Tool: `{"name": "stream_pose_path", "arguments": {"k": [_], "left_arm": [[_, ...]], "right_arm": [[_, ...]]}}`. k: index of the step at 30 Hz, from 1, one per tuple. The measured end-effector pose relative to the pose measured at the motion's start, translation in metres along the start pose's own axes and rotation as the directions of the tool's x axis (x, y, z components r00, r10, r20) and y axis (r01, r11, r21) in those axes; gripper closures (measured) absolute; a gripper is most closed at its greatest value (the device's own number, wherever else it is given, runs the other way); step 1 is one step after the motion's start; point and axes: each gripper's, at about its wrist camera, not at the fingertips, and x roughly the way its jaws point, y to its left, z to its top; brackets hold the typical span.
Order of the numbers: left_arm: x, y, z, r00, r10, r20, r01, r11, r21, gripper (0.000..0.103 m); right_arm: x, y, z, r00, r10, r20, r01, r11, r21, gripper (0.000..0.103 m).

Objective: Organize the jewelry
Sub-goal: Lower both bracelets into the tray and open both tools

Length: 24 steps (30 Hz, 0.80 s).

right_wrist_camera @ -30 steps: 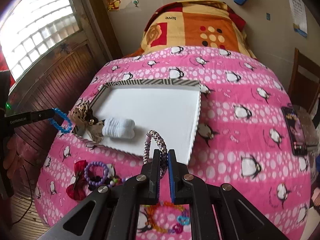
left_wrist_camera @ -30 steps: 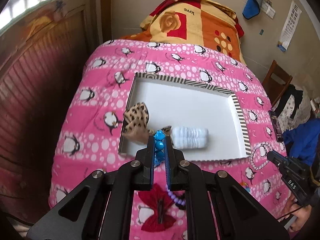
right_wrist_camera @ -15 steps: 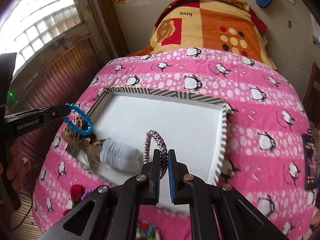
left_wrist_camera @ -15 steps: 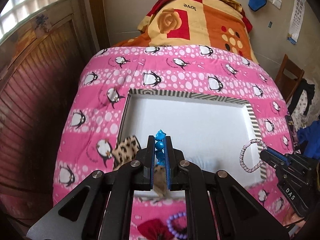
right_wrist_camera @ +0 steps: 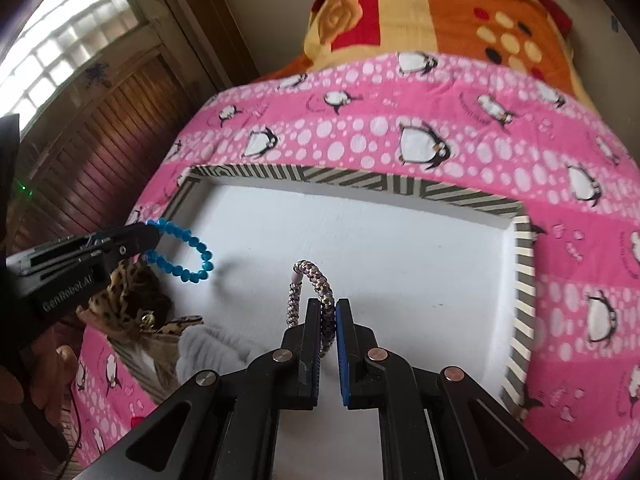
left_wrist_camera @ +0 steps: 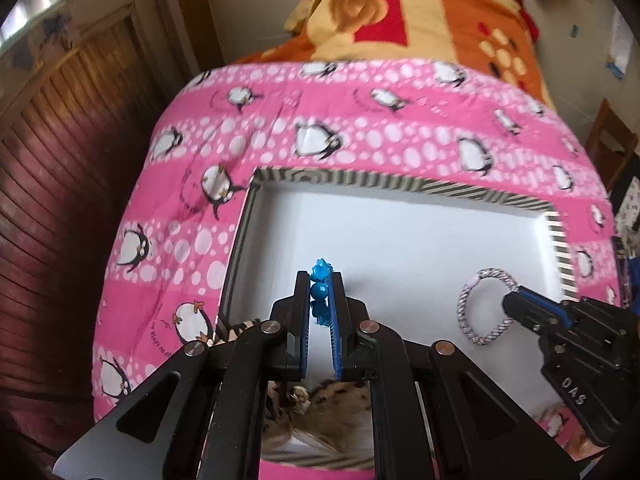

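Carrying two bracelets over the striped-rim tray point(right_wrist_camera: 524, 264) on the bed.
Left gripper point(left_wrist_camera: 319, 280) is pinching the blue beaded bracelet point(right_wrist_camera: 188, 256) above the tray's left side, while right gripper point(right_wrist_camera: 328, 308) is clamping the braided bracelet point(right_wrist_camera: 314, 276) over the middle, both hanging free, likely for dropping beside the leopard-print scrunchie point(right_wrist_camera: 128, 292).

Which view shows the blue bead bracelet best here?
The right wrist view: the blue bead bracelet hangs as an open loop from the left tongs over the tray. The left wrist view shows only a few beads between its fingers.
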Motion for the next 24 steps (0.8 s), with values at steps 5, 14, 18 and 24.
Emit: {"name": "stream_pose_path", "arguments": {"k": [5, 14, 18, 24], "left_arm": [[0.027, 0.016, -0.002, 0.998, 0.036, -0.046, -0.037, 0.999, -0.030, 0.096], [0.033, 0.024, -0.011, 0.998, 0.042, -0.056, -0.045, 0.997, -0.057, 0.094], [0.025, 0.022, -0.016, 0.998, 0.039, -0.048, -0.042, 0.997, -0.059, 0.069], [-0.007, 0.019, -0.032, 0.999, 0.038, 0.004, -0.037, 0.997, -0.074, 0.052]], "right_arm": [[0.021, -0.002, 0.004, 0.999, 0.006, -0.037, -0.006, 1.000, 0.019, 0.096], [0.039, -0.001, 0.005, 0.998, -0.036, -0.053, 0.036, 0.999, 0.016, 0.085], [0.023, 0.001, 0.001, 0.998, -0.053, -0.013, 0.054, 0.999, 0.004, 0.076], [-0.010, 0.005, -0.013, 0.997, -0.072, 0.040, 0.072, 0.997, -0.009, 0.073]]}}
